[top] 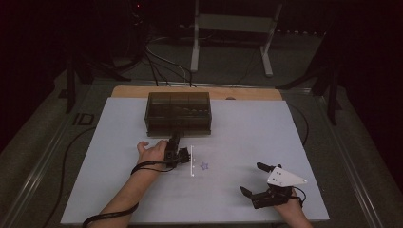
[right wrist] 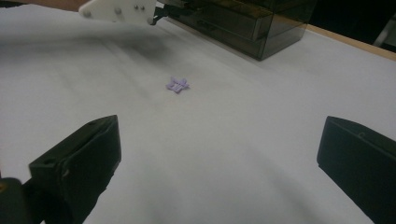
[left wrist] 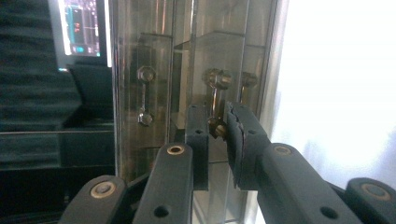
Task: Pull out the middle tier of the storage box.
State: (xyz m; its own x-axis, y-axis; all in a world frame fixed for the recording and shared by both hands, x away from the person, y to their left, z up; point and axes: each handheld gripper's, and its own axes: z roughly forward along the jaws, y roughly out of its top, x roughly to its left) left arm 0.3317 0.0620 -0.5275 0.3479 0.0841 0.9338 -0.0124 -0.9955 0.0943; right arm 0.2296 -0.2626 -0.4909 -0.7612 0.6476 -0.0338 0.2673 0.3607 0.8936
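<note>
Left gripper [left wrist: 215, 135] fingers [left wrist: 243, 140] pinch a metal drawer handle [left wrist: 215, 100] on the smoky plastic box [top: 178, 113], upper centre of desk [top: 247, 128]. Likely step: opening a drawer; next, a straight pull. Right gripper [top: 260, 183] fingers spread, lower right. Small purple star [top: 205, 166] lies mid-desk.

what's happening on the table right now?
A person works two hand-held tongs at a white table. The left tongs are at the front of the dark translucent drawer box, jaws nearly closed around a small metal drawer handle; a firm clamp can't be confirmed. The right tongs sit wide open over the table, holding nothing. A small purple star lies between them, untouched.
</note>
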